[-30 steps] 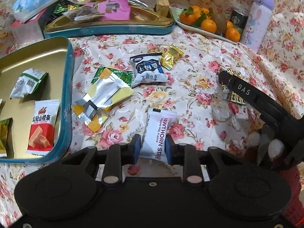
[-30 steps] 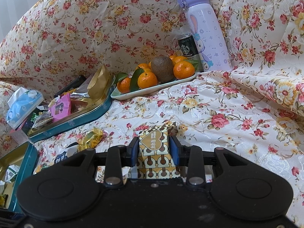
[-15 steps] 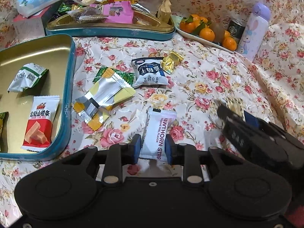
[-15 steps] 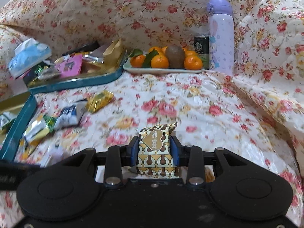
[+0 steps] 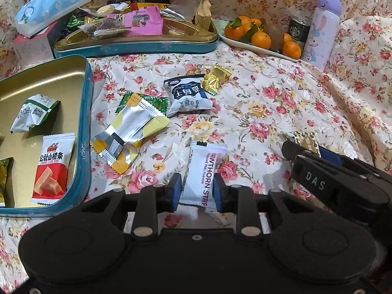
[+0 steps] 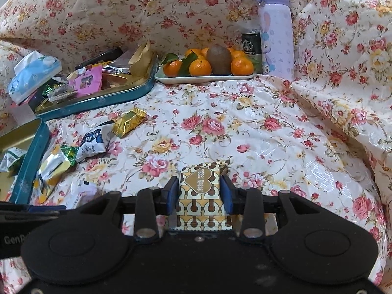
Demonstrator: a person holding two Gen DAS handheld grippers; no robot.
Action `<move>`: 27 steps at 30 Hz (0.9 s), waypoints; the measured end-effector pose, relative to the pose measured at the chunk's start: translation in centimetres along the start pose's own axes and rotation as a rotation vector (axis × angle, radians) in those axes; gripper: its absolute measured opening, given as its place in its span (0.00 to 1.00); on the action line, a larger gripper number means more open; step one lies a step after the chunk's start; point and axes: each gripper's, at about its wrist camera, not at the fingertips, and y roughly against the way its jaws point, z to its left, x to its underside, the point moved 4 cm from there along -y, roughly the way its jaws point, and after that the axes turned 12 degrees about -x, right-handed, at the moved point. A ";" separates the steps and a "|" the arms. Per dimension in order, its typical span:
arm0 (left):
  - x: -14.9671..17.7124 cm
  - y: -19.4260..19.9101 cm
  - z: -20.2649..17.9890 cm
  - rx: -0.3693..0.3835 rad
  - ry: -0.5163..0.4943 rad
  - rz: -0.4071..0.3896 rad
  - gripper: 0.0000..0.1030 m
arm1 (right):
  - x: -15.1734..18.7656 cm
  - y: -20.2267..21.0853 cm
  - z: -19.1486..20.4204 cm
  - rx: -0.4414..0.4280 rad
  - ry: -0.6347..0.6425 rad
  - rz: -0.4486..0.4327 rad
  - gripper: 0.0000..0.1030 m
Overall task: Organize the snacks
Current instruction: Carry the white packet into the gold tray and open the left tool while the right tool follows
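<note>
A white hawthorn strip packet (image 5: 202, 171) lies on the floral cloth between the pads of my left gripper (image 5: 197, 191). The pads touch its sides and the jaws are opening slightly. My right gripper (image 6: 199, 193) has a brown-and-gold patterned packet (image 6: 203, 191) between its pads, low over the cloth. Those pads still touch it and the jaws are opening. In the left wrist view the right gripper's black finger (image 5: 308, 169) reaches in from the lower right with that packet (image 5: 306, 142) at its tip. A teal tin (image 5: 85, 147) at left holds several snacks.
Loose on the cloth are yellow-and-silver packets (image 5: 129, 132), a blue-and-white packet (image 5: 187, 95) and a gold candy (image 5: 216, 78). At the back stand a second tin (image 5: 137, 49) full of snacks, a tissue pack (image 5: 49, 5), a fruit plate (image 5: 245, 44), a can (image 5: 297, 29) and a lilac bottle (image 5: 321, 29).
My right gripper swung left and levelled out with the patterned packet, ending close to the left gripper's right side. The left gripper and the hawthorn packet stayed put.
</note>
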 end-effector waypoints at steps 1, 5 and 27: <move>0.0 0.0 0.0 0.001 -0.001 0.000 0.36 | -0.1 0.0 -0.1 -0.007 -0.011 0.000 0.40; -0.2 -0.2 -0.1 0.001 -0.005 0.006 0.37 | -0.2 0.0 -0.2 -0.025 -0.035 0.003 0.44; -1.3 0.0 0.8 0.037 -0.001 0.055 0.29 | 0.1 1.4 0.1 -0.051 -0.013 0.007 0.35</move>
